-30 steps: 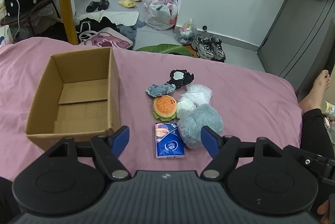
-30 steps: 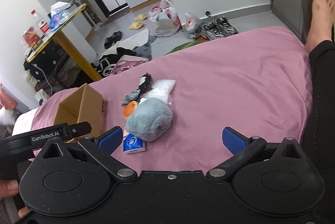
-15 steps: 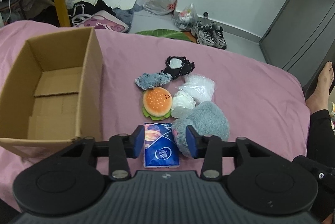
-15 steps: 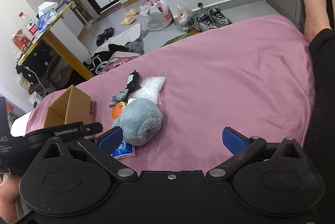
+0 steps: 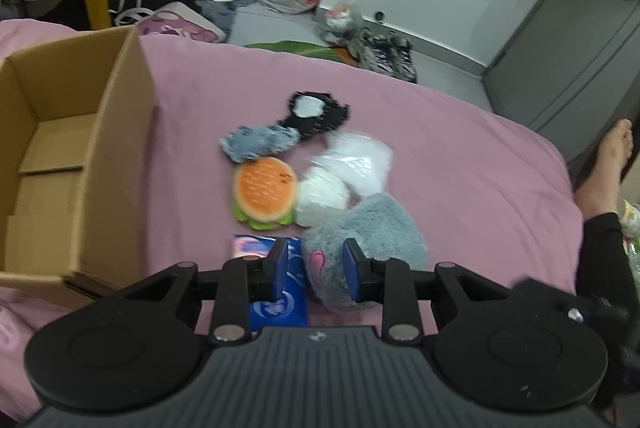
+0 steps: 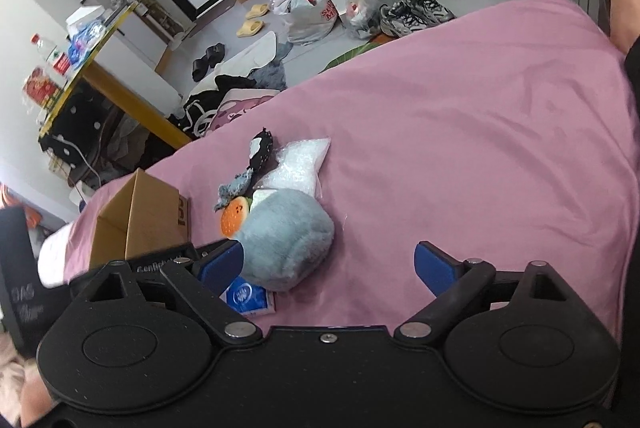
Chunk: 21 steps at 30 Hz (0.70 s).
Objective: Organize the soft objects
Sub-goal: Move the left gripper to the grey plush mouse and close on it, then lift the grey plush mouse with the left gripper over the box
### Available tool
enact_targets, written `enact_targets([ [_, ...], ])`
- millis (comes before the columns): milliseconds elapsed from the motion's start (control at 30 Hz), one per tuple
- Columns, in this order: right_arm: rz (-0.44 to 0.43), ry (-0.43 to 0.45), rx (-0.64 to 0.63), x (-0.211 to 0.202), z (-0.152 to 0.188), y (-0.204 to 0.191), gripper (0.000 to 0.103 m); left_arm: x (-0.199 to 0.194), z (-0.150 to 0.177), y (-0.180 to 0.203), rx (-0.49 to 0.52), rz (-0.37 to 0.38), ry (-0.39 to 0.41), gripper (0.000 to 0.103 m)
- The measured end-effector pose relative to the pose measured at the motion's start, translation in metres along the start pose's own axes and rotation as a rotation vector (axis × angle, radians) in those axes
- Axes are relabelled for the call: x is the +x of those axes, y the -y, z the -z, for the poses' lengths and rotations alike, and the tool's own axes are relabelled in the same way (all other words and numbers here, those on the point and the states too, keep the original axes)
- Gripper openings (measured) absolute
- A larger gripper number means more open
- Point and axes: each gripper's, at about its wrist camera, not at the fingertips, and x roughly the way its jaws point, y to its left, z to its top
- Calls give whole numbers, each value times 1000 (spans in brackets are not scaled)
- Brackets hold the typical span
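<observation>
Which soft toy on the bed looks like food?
The burger plush, with its orange bun and green frill, beside the big grey fluffy plush. The other soft things nearby are grey, black or white and look nothing like food.

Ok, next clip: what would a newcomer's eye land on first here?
Probably the cluster of soft things mid-bed on the pink sheet: an orange burger plush and a grey fluffy toy, with the left gripper narrowed around the toy's near end. Next, the open cardboard box to their left, nothing visible inside.
</observation>
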Motion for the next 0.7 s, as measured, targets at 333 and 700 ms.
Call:
enact_targets([
  [333, -55, -43, 110, 23, -15, 12, 89, 7, 16, 23, -17, 119, -63, 29],
  [700, -46, -154, 180, 66, -8, 21, 57, 9, 27, 26, -27, 139, -105, 29],
])
